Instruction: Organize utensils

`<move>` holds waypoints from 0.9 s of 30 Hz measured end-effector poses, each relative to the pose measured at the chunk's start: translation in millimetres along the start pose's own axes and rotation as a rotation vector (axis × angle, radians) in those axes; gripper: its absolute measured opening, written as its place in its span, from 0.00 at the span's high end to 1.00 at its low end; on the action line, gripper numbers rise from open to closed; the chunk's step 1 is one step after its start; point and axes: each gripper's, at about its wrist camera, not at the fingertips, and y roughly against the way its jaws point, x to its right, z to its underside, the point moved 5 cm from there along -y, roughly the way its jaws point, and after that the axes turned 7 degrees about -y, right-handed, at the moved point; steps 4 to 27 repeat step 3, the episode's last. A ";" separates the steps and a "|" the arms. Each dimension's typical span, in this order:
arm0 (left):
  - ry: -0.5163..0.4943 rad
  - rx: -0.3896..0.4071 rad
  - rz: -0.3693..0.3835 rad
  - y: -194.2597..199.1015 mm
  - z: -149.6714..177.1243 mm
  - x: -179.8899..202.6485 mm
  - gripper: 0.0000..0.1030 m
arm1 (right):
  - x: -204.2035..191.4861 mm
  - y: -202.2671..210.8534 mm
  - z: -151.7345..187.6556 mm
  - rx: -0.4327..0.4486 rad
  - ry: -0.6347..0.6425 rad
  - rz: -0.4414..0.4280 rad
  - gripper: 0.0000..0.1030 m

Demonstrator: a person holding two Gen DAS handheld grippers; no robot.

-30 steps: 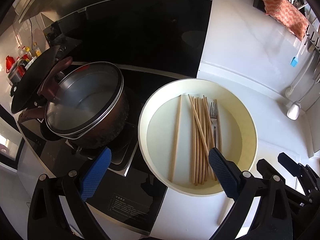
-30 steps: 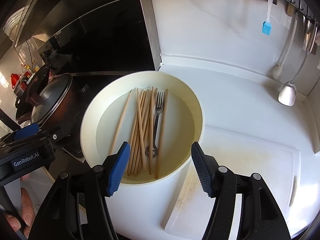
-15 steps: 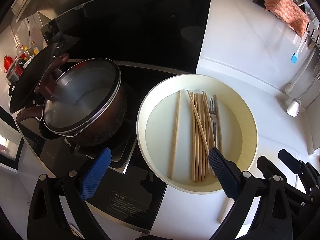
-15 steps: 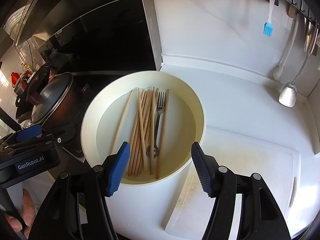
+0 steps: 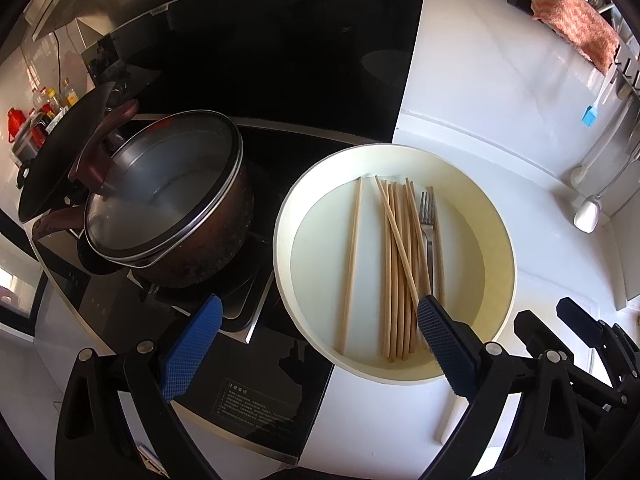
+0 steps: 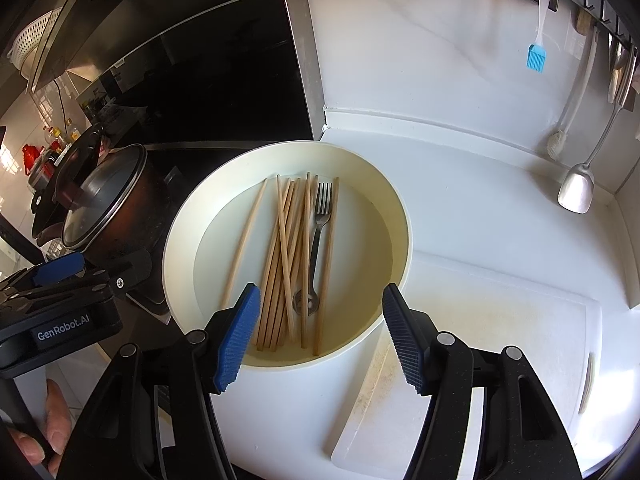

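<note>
A cream bowl [image 5: 490, 232] [image 6: 384, 216] sits on the white counter beside the cooktop. In it lie several wooden chopsticks [image 5: 394, 264] [image 6: 286, 248] in a loose bundle, one single chopstick [image 5: 352, 264] apart on the left, and a metal fork [image 5: 427, 216] [image 6: 322, 204] with its tines pointing away. My left gripper [image 5: 316, 340] hovers open over the bowl's near left rim. My right gripper [image 6: 320, 336] hovers open over the bowl's near edge. Neither holds or touches anything. Each gripper shows at the edge of the other's view.
A dark pot with a glass lid [image 5: 160, 196] stands on the black cooktop [image 5: 256, 360] left of the bowl. A white cutting board [image 6: 500, 340] lies to the right. A ladle [image 6: 576, 192], a blue brush [image 6: 536, 56] and a cloth [image 5: 572, 28] hang on the back wall.
</note>
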 end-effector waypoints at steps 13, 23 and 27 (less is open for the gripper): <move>-0.001 0.000 0.000 -0.4 -0.1 -0.3 0.07 | 0.1 0.1 -0.1 0.000 0.001 0.000 0.41; -0.001 0.000 0.000 -0.4 -0.1 -0.3 0.07 | 0.1 0.1 -0.1 0.000 0.001 0.000 0.41; -0.001 0.000 0.000 -0.4 -0.1 -0.3 0.07 | 0.1 0.1 -0.1 0.000 0.001 0.000 0.41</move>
